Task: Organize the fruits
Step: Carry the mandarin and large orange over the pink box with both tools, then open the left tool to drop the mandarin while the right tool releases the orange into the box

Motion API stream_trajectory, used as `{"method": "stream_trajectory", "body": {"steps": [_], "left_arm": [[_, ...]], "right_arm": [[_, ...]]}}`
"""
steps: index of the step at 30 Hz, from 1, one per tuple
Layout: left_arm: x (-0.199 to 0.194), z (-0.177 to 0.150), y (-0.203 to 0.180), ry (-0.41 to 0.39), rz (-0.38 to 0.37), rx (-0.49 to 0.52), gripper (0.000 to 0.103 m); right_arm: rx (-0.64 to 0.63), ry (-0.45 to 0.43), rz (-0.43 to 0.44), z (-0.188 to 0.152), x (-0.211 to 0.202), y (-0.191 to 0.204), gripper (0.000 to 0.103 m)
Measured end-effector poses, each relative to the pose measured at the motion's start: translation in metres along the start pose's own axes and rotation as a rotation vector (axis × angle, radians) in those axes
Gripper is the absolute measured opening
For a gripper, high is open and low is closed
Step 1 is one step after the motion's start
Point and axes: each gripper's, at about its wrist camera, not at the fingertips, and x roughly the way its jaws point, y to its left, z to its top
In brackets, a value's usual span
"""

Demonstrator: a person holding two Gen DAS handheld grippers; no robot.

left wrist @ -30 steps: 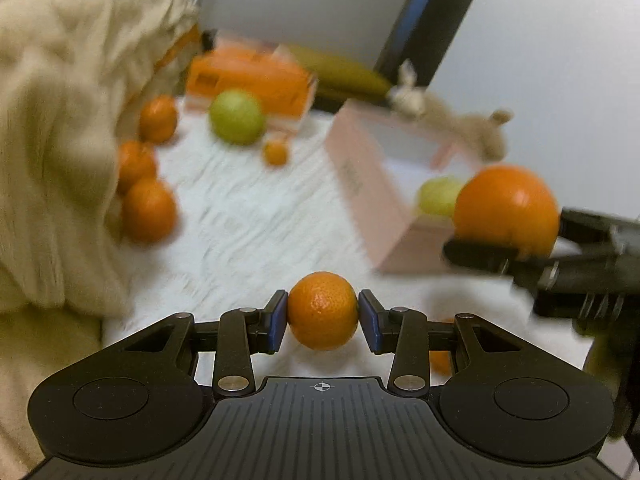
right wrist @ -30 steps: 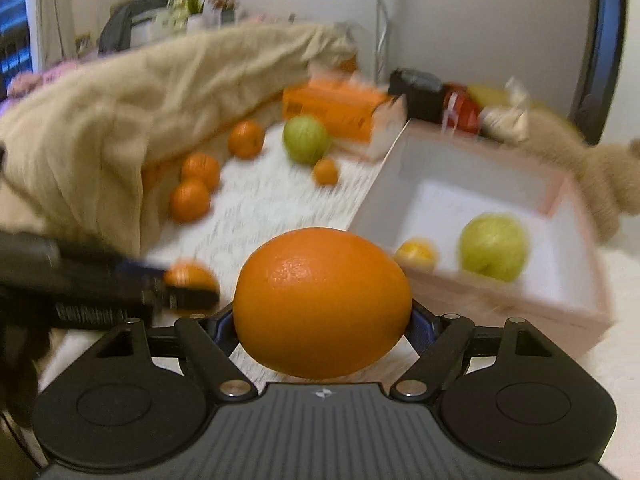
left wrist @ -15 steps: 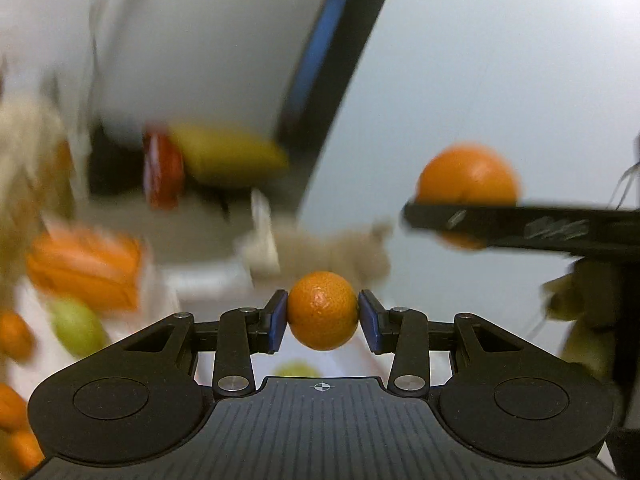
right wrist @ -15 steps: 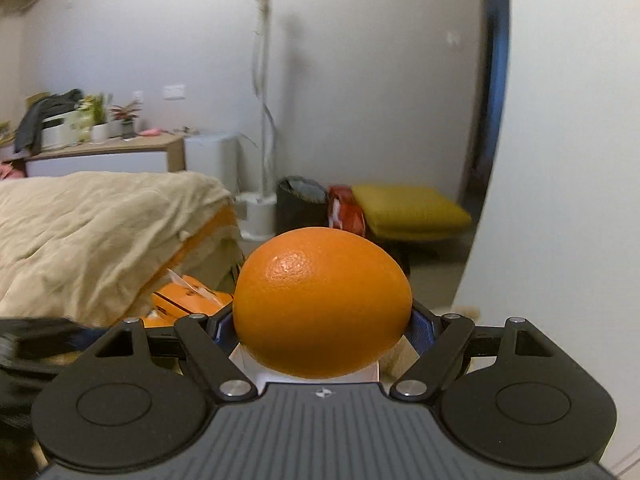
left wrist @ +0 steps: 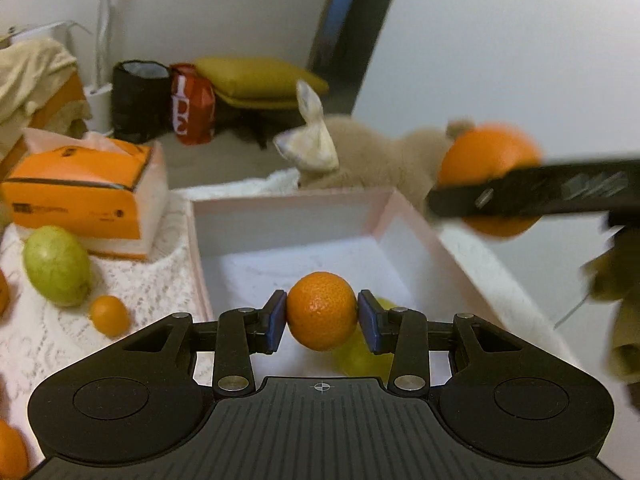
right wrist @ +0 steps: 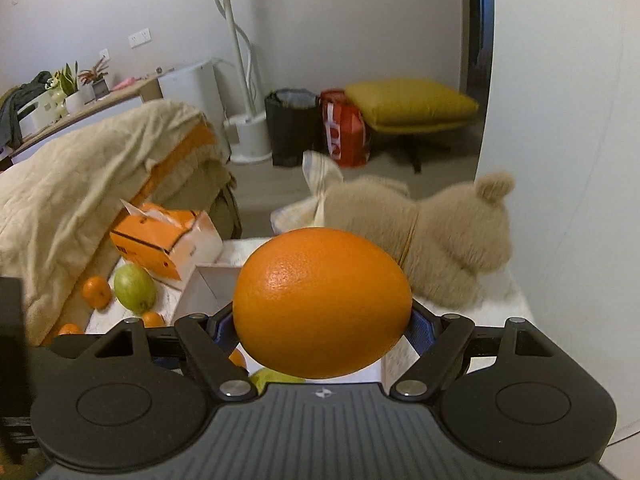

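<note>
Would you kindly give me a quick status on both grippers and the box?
Left gripper shut on small orange, over pink box. Right gripper shut on large orange. Box holds a green fruit; nothing blocking.

Glossy dimpled orange [right wrist: 322,304], seemingly plush toy [right wrist: 452,236]

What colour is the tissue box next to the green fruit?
The tissue box is orange with a white bottom, clearest in the left wrist view.
</note>
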Motion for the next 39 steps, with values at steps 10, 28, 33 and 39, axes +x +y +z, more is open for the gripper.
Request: {"method": "stream_trajectory", "body": {"steps": [10,28,33,39], "left_arm": [[-0.005,-0.003,-0.001,0.037,0.038,0.074,0.043],[-0.036,0.006,0.011,-0.126,-0.021,0.0,0.043],[-0.034,-0.003,0.012,-0.113,0.017,0.02,0.043],[-0.039,-0.023,0.009,-0.109,0.078,0.072,0.043]], "right_arm": [[0.017,0.078,0.003,0.007,0.04,0.014,0.08],[0.144,0.232,0.042,0.006,0.079,0.012,0.081],[0.117,0.26,0.015,0.002,0.085,0.016,0.081],[-0.01,0.216,-0.085,0.004,0.082,0.027,0.081]]}}
